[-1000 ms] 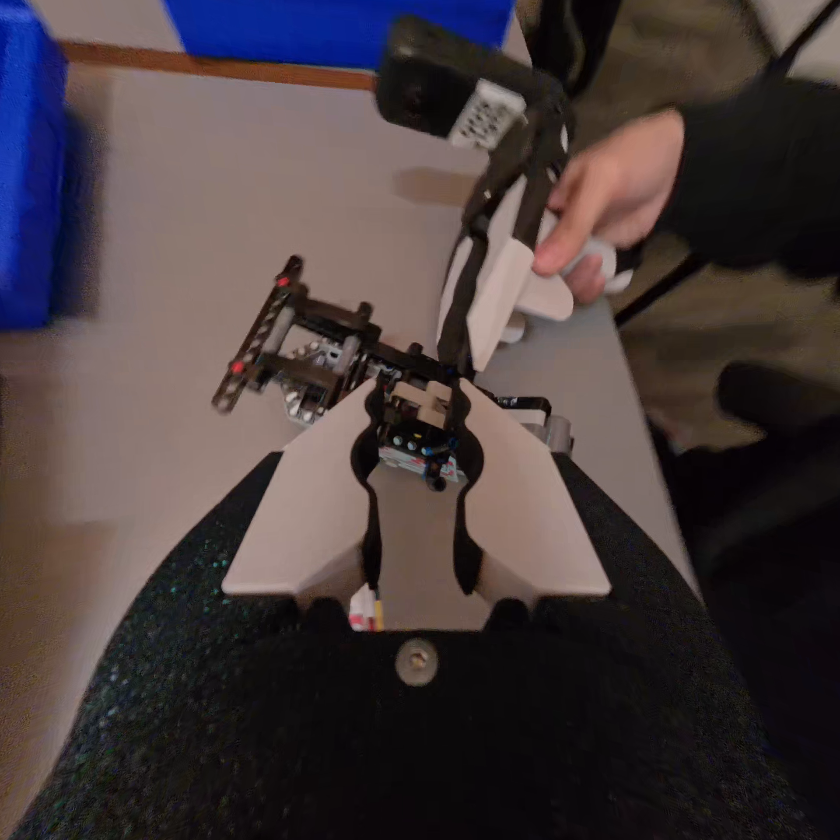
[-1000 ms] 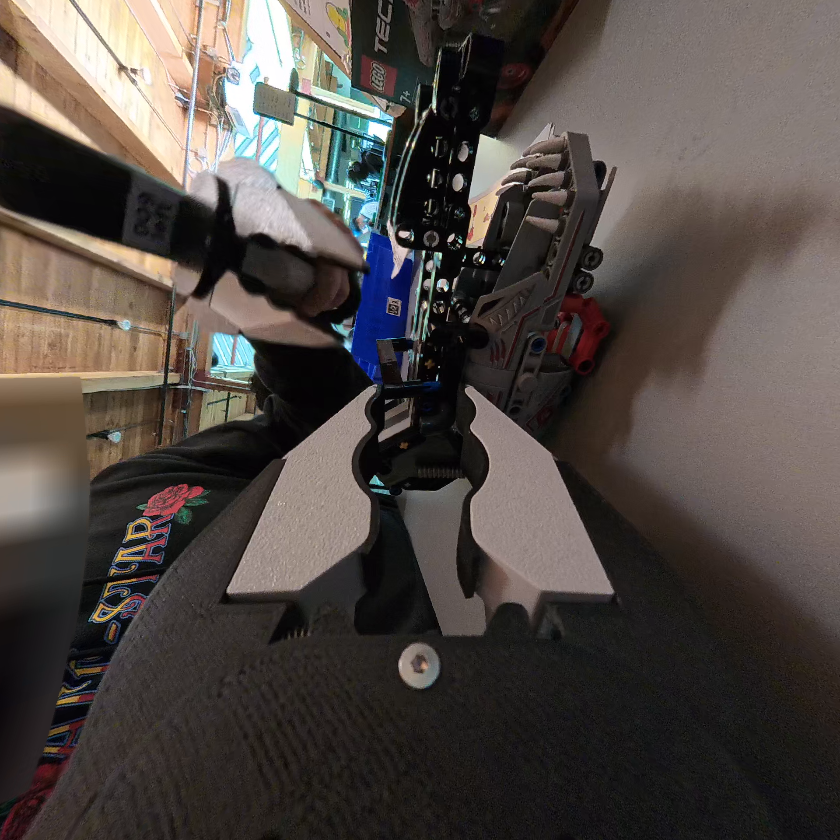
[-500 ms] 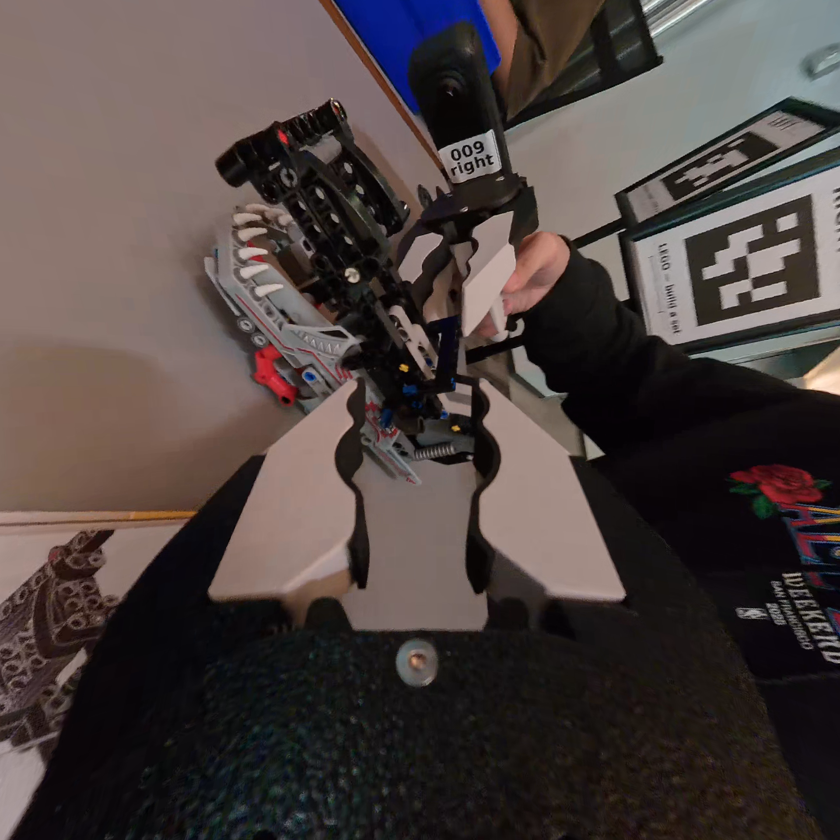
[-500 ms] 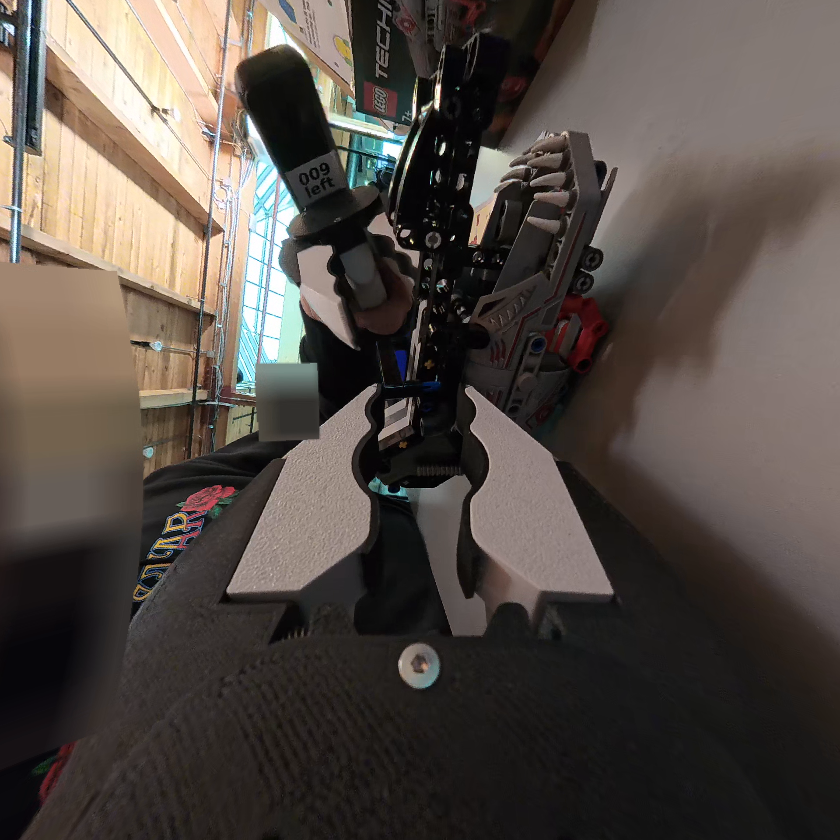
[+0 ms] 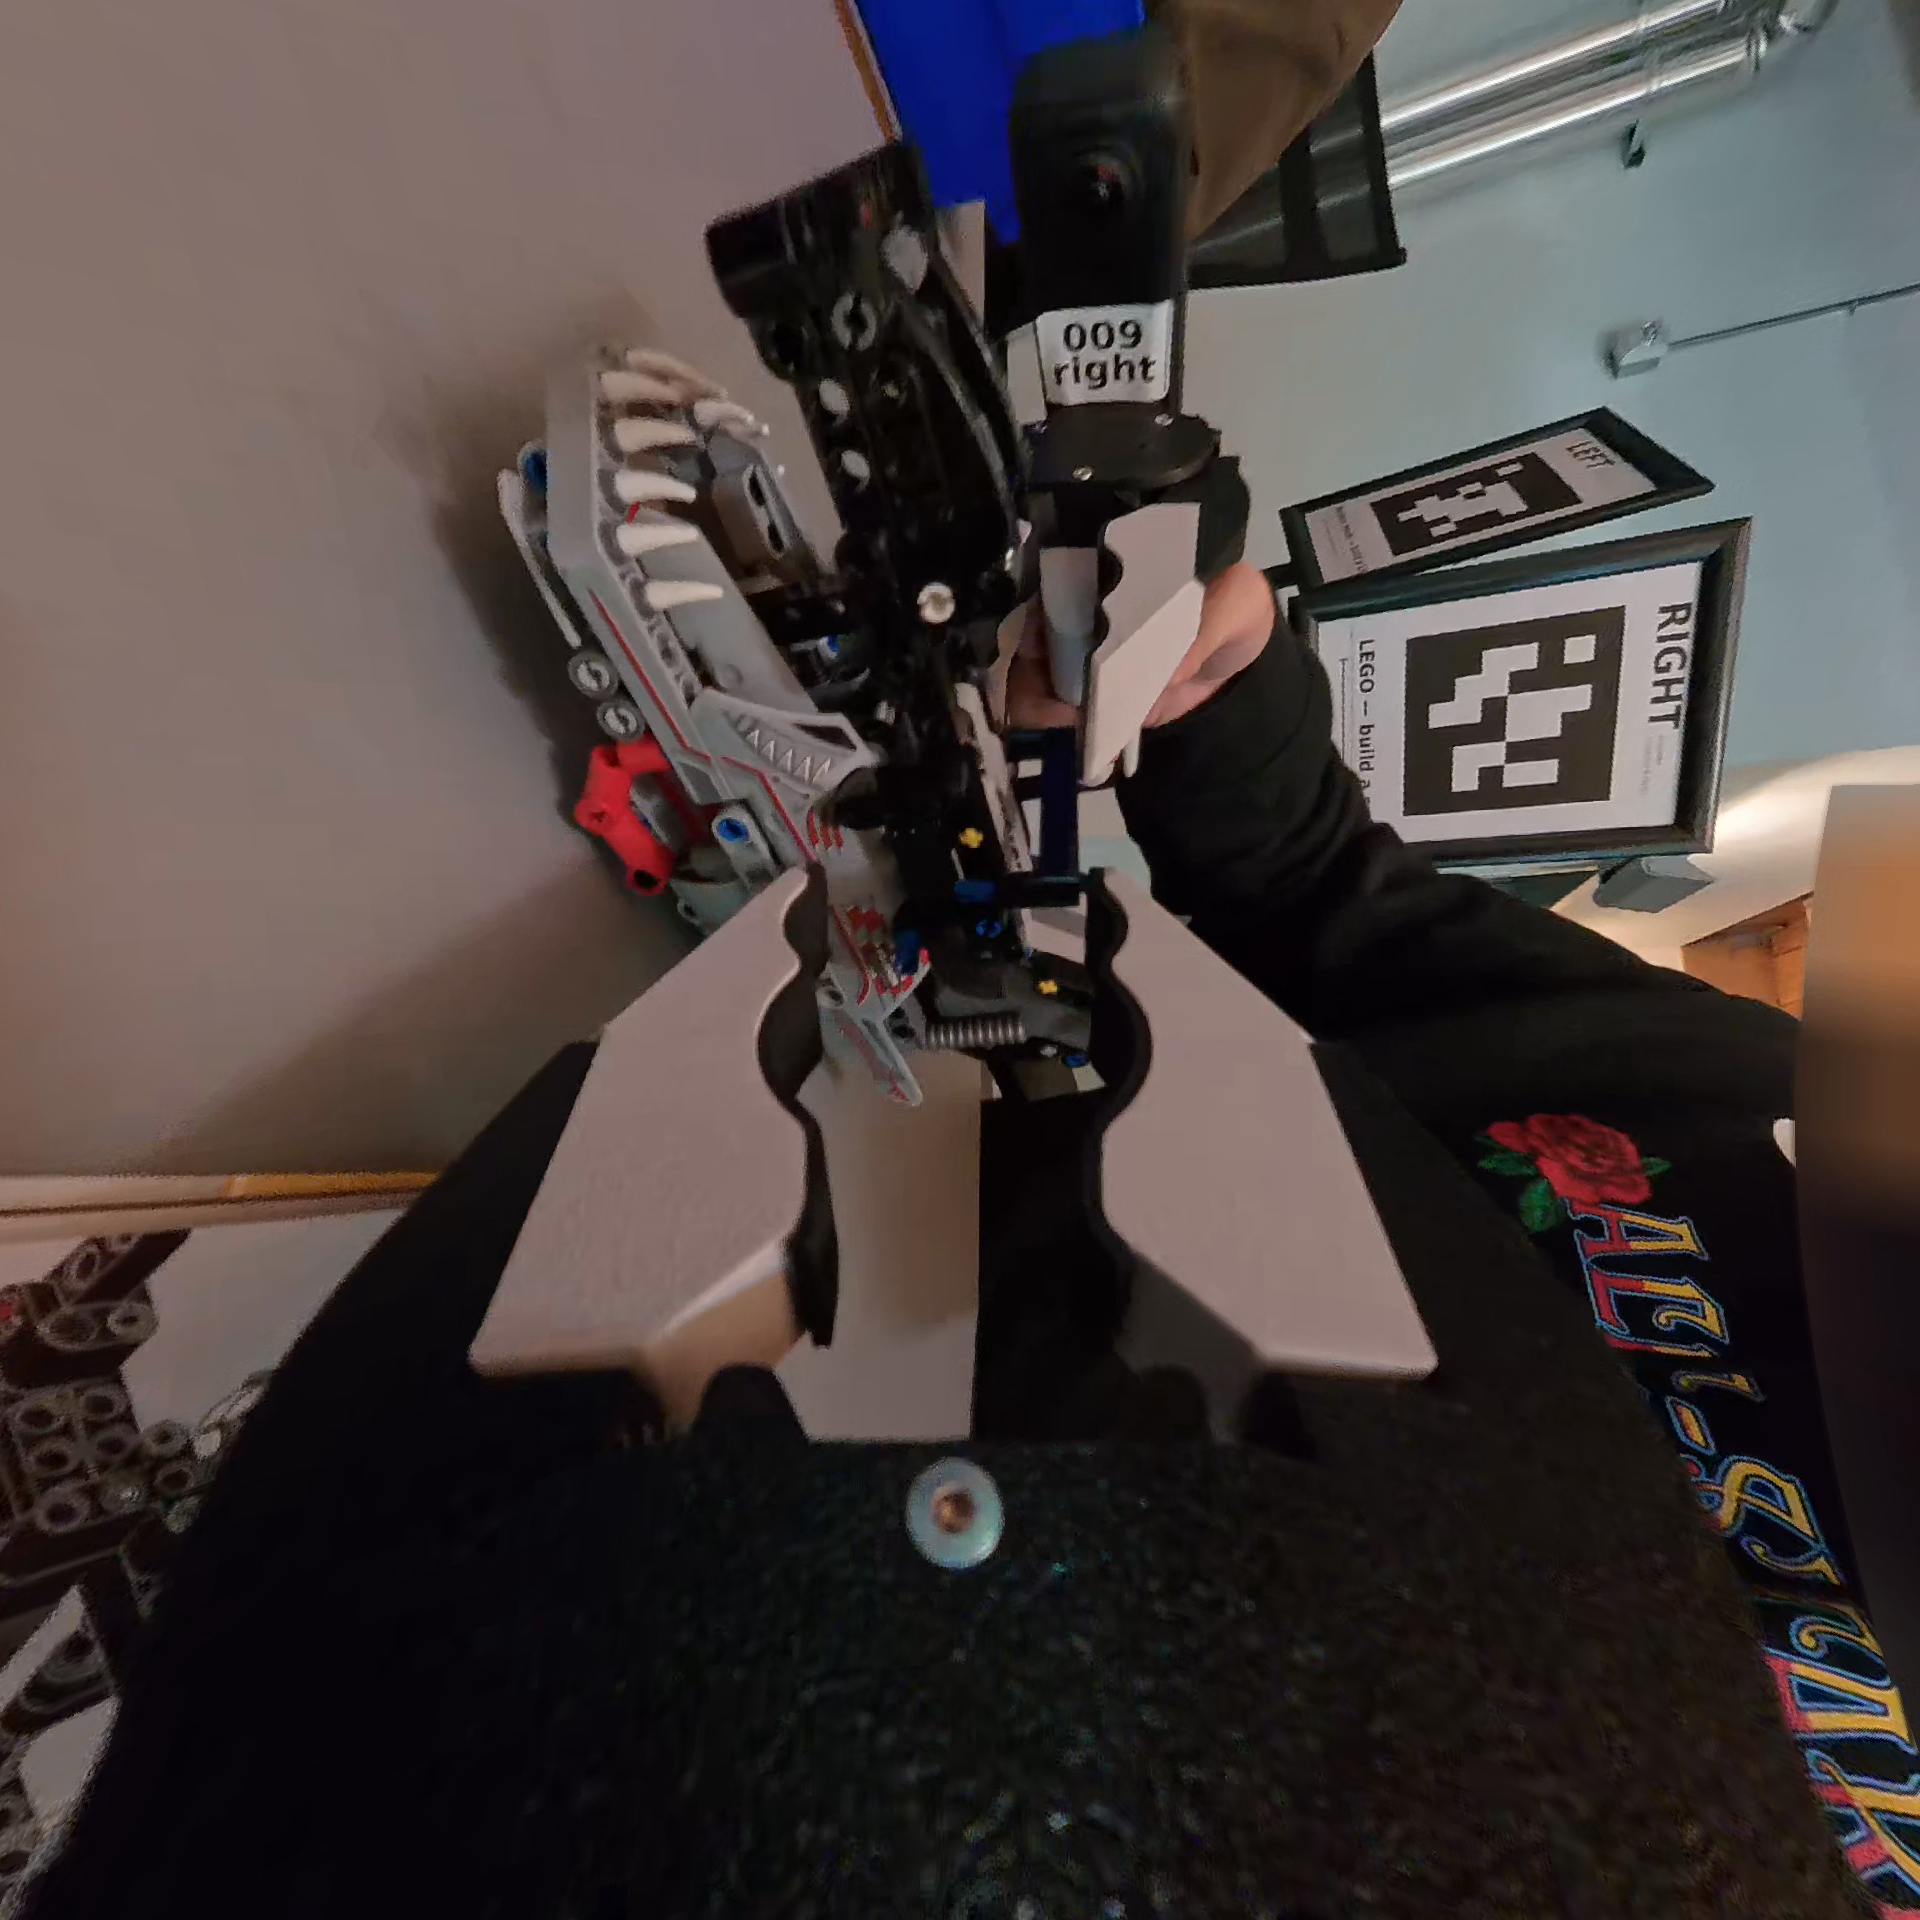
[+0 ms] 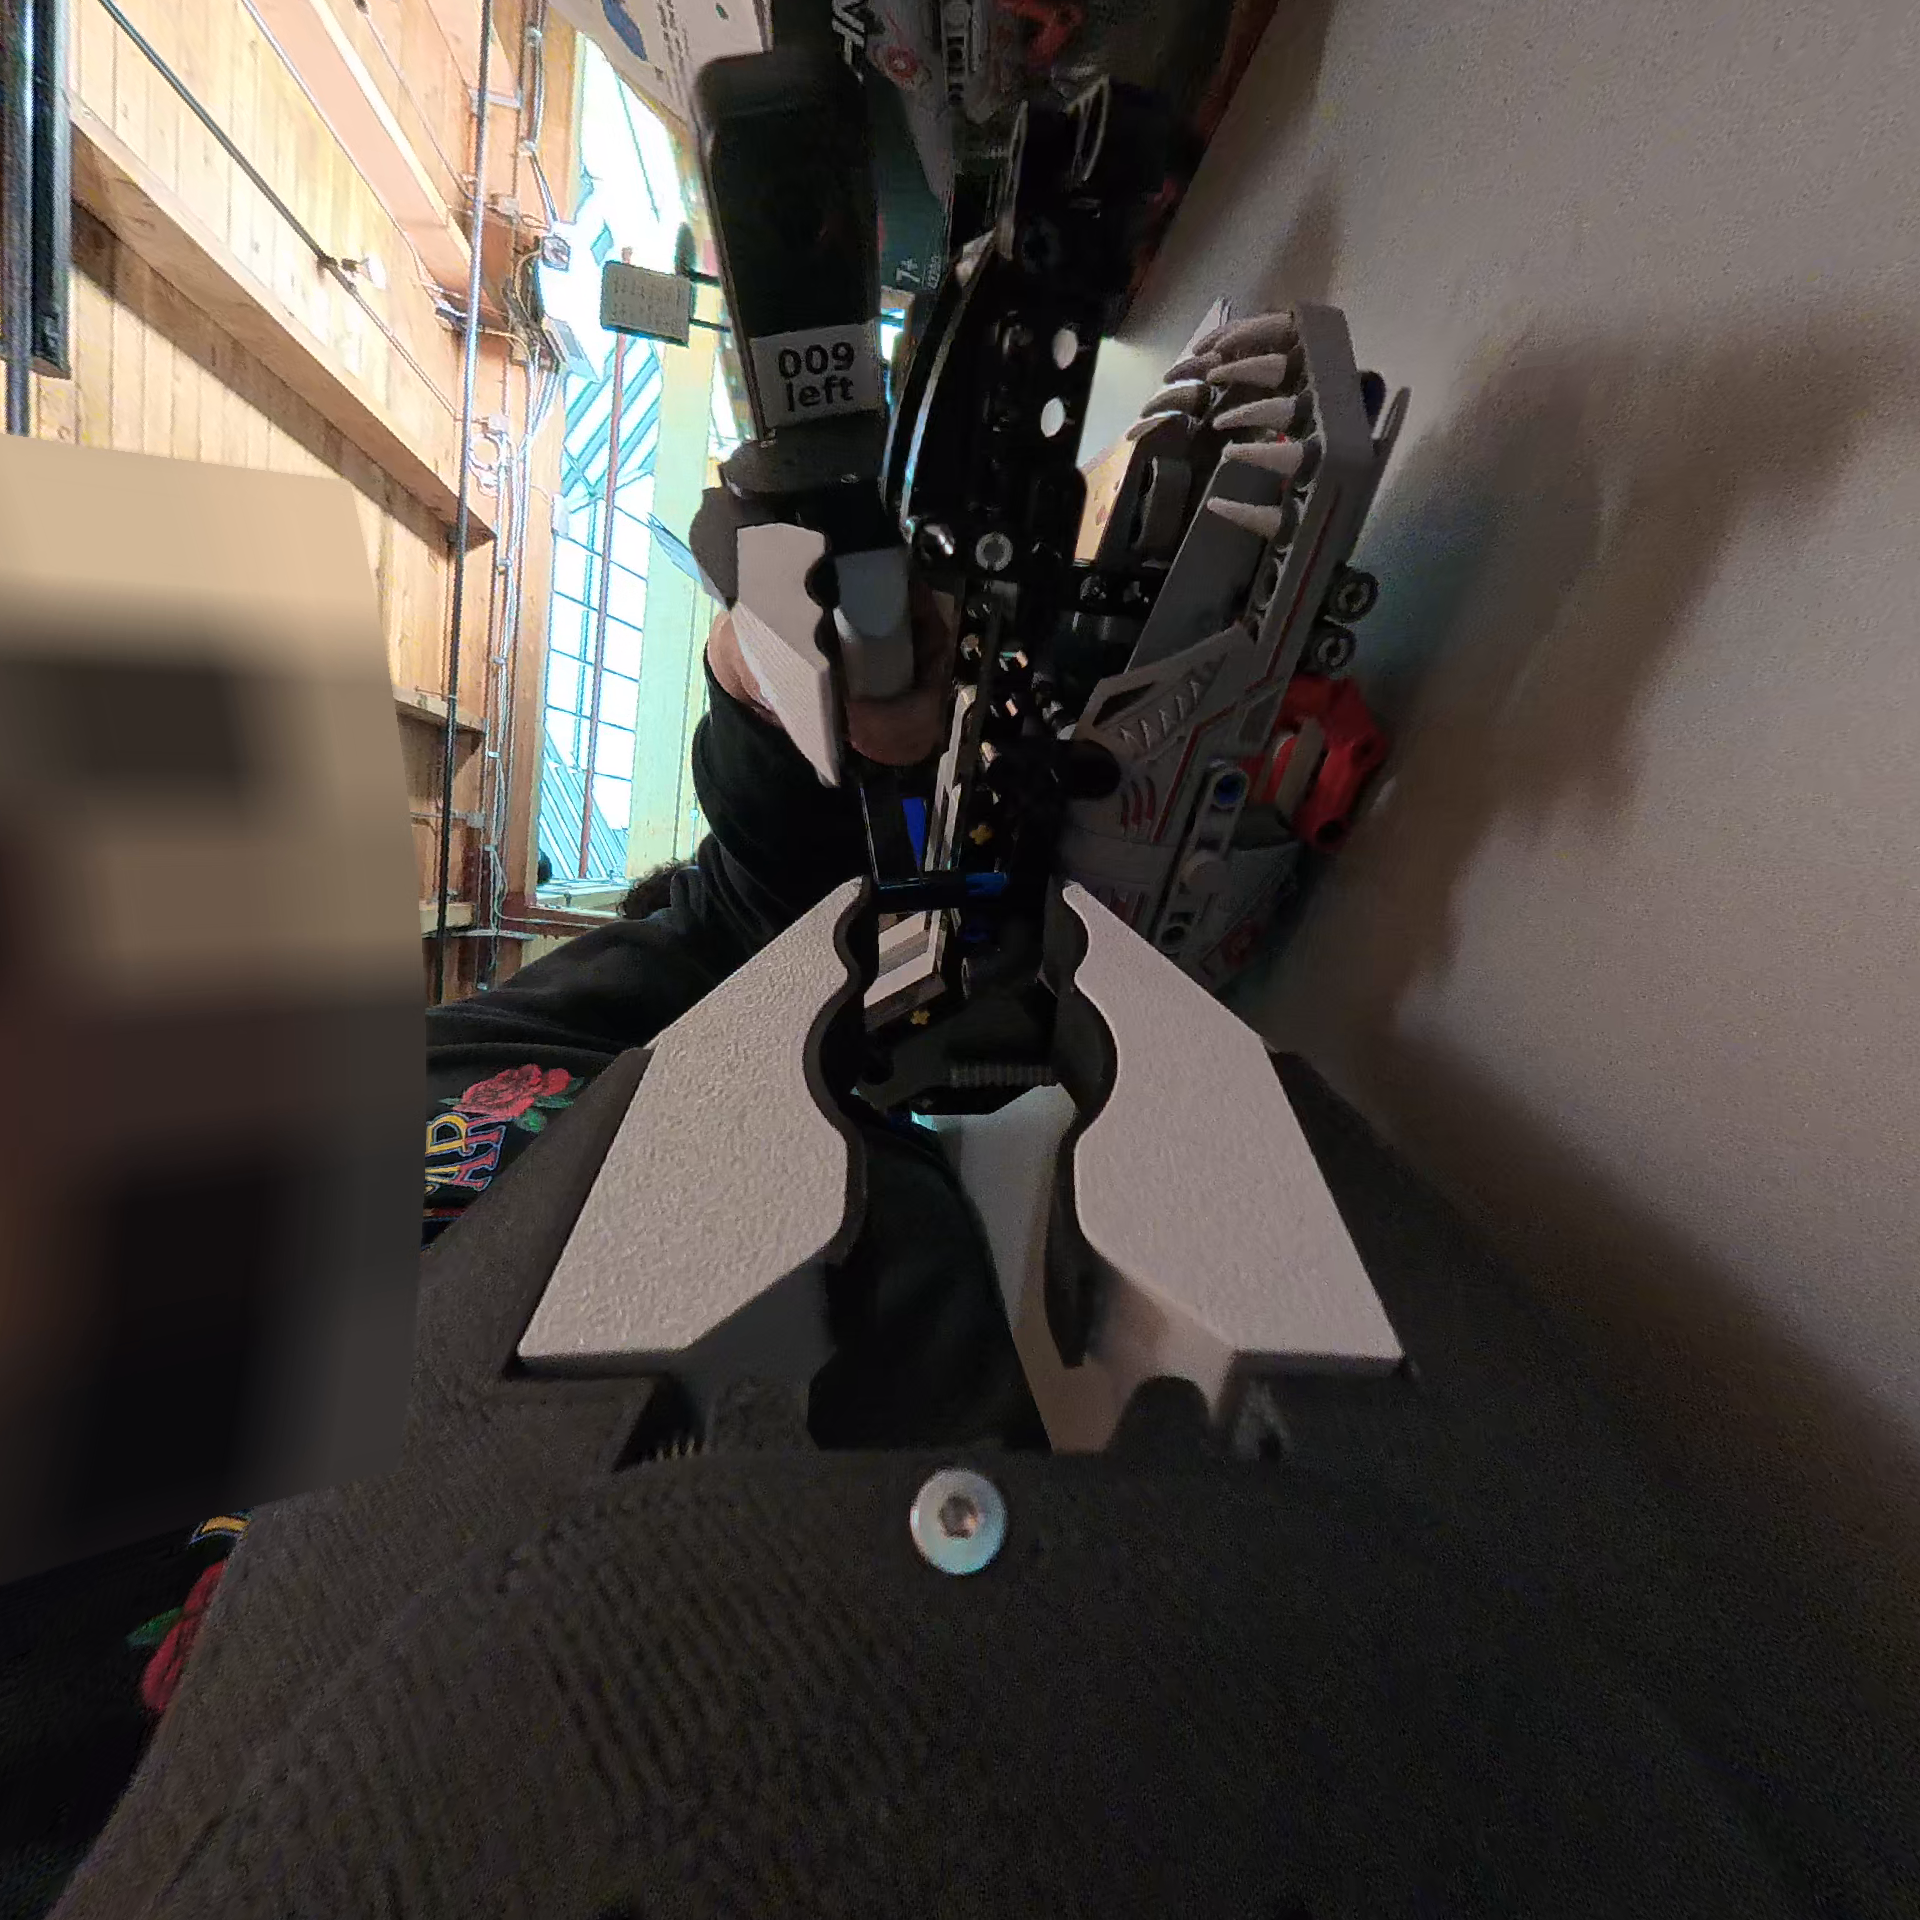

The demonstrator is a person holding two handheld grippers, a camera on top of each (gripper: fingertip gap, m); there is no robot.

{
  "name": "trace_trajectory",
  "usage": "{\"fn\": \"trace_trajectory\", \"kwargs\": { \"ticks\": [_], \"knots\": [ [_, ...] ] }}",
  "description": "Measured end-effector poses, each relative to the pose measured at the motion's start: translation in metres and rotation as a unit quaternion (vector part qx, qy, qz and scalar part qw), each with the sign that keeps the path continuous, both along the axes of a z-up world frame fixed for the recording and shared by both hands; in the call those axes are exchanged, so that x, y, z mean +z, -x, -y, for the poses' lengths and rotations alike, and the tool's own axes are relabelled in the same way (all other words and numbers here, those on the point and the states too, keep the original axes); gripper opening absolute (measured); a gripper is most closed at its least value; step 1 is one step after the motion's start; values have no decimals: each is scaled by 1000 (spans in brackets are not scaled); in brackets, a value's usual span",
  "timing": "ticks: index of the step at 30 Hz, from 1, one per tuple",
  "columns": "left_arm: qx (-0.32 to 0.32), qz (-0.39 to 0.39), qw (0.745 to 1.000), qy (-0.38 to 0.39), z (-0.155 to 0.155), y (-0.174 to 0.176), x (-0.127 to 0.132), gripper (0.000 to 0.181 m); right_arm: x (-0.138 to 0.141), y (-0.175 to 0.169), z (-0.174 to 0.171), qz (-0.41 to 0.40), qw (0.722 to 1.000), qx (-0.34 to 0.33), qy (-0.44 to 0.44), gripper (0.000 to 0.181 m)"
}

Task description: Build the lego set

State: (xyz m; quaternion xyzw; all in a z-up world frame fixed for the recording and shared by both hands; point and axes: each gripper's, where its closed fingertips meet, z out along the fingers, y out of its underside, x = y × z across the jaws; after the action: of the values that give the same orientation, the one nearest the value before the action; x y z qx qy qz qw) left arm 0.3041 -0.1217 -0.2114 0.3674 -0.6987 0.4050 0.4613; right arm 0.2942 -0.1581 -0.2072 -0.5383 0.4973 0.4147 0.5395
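The lego model (image 5: 727, 665) is a black beam frame with a grey panel of white teeth and a red piece. It stands on edge, its toothed side against the grey table (image 5: 260, 520). My left gripper (image 5: 951, 914) is shut on the end with the small spring. My right gripper (image 6: 961, 904) is shut on the same model (image 6: 1226, 644) near that spring, from the opposite side. Each gripper shows in the other's view, close beside the black frame: the right gripper (image 5: 1091, 748) in the left wrist view and the left gripper (image 6: 857, 748) in the right wrist view.
A blue bin (image 5: 935, 83) stands at the far table edge. Framed black-and-white marker signs (image 5: 1507, 717) stand behind. An instruction booklet (image 5: 62, 1403) lies near me. A lego box (image 6: 1039, 104) stands past the model. The person's black sleeve (image 5: 1351, 935) is close. About 5 cm separates my left fingertips from my right.
A second ago the model lay flat in the left wrist view; now it stands on edge with the left gripper rolled around it. The left gripper has come in close beside the frame.
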Motion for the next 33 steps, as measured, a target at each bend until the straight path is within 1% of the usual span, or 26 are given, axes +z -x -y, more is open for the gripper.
{"fn": "trace_trajectory", "kwargs": {
  "ticks": [3,7,12,15,18,22,24,33],
  "knots": [
    [-3,-6,1000,-8,-2,2,-4,50,0,0,0,-7,1000,3,0,31],
    [17,-21,1000,-1,-1,-3,0,50,0,-1,-1,-10,1000,3,4,31],
    [6,-11,1000,-20,-5,4,-3,53,0,-2,-1,-11,1000,0,5,31],
    [26,-16,1000,-7,-3,4,4,50,0,0,-1,-10,1000,3,8,31],
    [26,-17,1000,0,-1,6,5,47,0,1,-1,-9,1000,3,8,31],
    [37,-21,999,7,2,6,4,35,0,0,-2,-6,1000,5,11,31],
    [43,-14,999,4,2,5,3,31,0,1,-1,-5,1000,6,13,31],
    [34,-3,999,-3,1,8,3,34,0,1,-2,-4,1000,4,8,31]
  ]
}}
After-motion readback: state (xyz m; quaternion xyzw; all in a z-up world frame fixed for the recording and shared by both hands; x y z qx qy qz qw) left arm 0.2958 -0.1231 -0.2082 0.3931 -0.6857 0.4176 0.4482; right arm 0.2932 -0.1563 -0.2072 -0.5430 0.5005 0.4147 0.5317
